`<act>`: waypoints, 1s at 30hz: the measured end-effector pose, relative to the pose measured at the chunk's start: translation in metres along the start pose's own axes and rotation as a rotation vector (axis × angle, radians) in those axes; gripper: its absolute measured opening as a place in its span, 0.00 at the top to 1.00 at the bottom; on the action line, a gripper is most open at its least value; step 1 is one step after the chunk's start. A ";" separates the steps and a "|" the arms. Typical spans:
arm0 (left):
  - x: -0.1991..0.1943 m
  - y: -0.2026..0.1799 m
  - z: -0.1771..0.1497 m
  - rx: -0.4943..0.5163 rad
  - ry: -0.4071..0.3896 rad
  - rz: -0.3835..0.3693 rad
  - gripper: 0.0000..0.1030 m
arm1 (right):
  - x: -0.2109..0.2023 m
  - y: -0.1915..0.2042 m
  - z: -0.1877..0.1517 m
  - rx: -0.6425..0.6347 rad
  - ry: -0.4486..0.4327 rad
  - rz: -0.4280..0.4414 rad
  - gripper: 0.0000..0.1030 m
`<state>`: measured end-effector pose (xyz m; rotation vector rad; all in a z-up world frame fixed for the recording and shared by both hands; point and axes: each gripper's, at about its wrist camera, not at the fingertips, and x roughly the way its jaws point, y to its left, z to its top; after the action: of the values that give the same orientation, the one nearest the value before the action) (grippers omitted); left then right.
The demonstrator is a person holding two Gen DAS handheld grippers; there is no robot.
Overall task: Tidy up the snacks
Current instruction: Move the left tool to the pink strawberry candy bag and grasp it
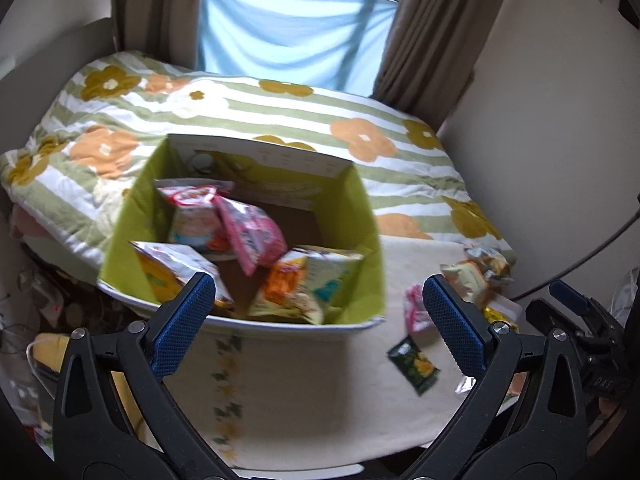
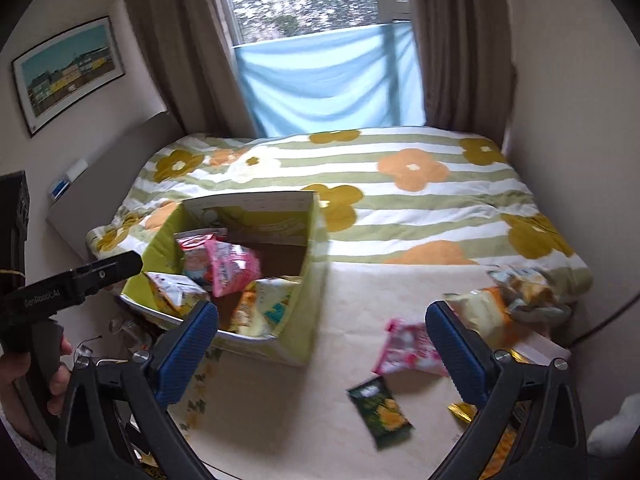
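Note:
A green-lined cardboard box [image 1: 356,216] [image 2: 308,264] sits on the cream table surface and holds several snack packets, among them a pink one [image 1: 252,236] [image 2: 230,268]. My left gripper [image 1: 318,292] hangs open just in front of the box's near rim, with nothing between its blue pads. My right gripper [image 2: 322,320] is open too and hovers over the table, to the right of the box. Loose on the table lie a dark green packet [image 1: 414,364] [image 2: 380,412], a pink packet [image 2: 408,350] [image 1: 416,312] and a heap of pale packets [image 2: 508,296] [image 1: 476,270].
A bed with a flowered, green-striped cover [image 2: 400,196] [image 1: 240,104] lies behind the table, below a window with brown curtains. A hand [image 2: 56,376] holds the other gripper at the left edge of the right wrist view. Clutter lies on the floor at left.

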<state>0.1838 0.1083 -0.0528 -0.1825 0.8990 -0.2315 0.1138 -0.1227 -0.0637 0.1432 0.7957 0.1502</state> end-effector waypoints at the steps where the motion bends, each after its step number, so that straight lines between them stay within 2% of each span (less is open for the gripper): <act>1: 0.001 -0.012 -0.004 0.010 0.003 -0.002 0.00 | -0.005 -0.009 -0.003 0.015 0.000 -0.006 0.00; 7: 0.011 -0.082 -0.026 0.041 0.014 -0.033 0.00 | -0.035 -0.077 -0.029 0.088 0.010 -0.053 0.00; 11: 0.028 -0.124 -0.040 0.046 0.051 -0.051 0.00 | -0.047 -0.104 -0.044 0.086 0.024 -0.062 0.00; 15: 0.058 -0.148 -0.051 0.039 0.106 -0.066 0.00 | -0.051 -0.123 -0.055 0.088 0.030 -0.067 0.00; 20: 0.107 -0.173 -0.060 0.064 0.184 -0.082 0.00 | -0.035 -0.160 -0.082 0.168 0.073 -0.080 0.00; 30: 0.201 -0.198 -0.069 0.178 0.301 -0.081 0.00 | 0.019 -0.187 -0.110 0.299 0.139 -0.106 0.00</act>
<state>0.2259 -0.1409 -0.1953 -0.0181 1.1650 -0.4206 0.0629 -0.2950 -0.1874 0.3758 0.9600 -0.0612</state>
